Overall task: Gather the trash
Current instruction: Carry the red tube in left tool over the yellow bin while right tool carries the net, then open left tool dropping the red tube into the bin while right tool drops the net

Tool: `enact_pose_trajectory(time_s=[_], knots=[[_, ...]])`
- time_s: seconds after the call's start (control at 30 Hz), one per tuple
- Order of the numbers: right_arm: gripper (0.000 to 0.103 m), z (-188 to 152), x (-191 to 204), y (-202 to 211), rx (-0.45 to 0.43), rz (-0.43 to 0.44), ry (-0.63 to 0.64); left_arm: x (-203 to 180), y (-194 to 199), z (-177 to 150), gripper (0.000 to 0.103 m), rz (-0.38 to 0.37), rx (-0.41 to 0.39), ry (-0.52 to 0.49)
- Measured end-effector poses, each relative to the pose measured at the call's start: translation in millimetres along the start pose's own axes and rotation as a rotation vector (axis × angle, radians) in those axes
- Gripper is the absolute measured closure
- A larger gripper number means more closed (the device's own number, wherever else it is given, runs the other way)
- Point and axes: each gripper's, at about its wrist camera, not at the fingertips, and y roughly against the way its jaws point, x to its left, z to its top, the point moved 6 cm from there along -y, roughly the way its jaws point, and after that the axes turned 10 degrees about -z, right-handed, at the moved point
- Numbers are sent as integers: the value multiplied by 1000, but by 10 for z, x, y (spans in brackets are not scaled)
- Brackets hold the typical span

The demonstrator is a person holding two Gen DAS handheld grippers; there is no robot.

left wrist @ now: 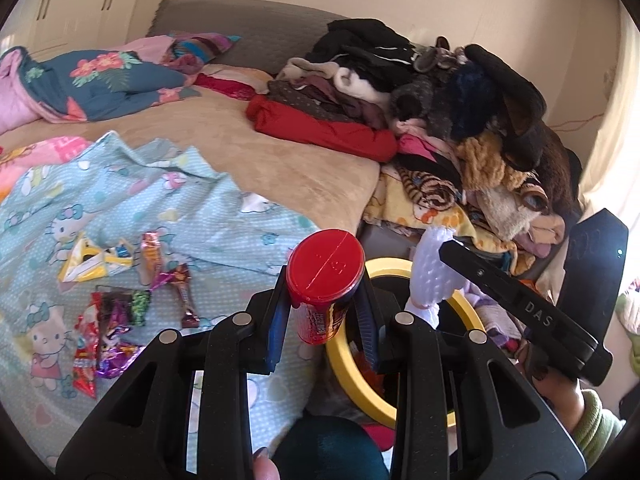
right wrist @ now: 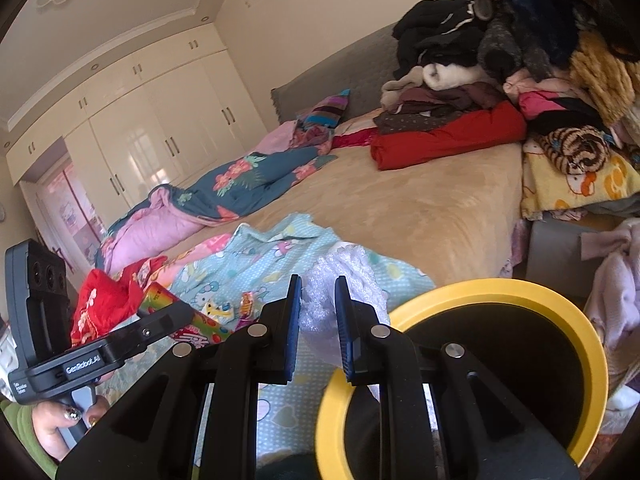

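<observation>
My left gripper is shut on a red-lidded snack can and holds it over the left rim of the yellow-rimmed bin. My right gripper is shut on a piece of white bubble wrap, just left of the bin. The wrap also shows in the left wrist view, above the bin's far side. Several candy wrappers lie on the light blue Hello Kitty sheet to the left.
A large pile of clothes and plush toys stands on the bed's right side, behind the bin. A floral quilt lies at the far left. White wardrobes line the far wall.
</observation>
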Motion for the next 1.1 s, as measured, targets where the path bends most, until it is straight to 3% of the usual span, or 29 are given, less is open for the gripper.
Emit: enact_pose_trajectory(time_s=[0.4,1.1], knots=[[86,49,-436,115,-25,-50,-77,-274,-141,-84,79,-48,38,-47],[86,30,-869,202,-36,-105,-167,-829,-496,-400,79,-169,143,-155]])
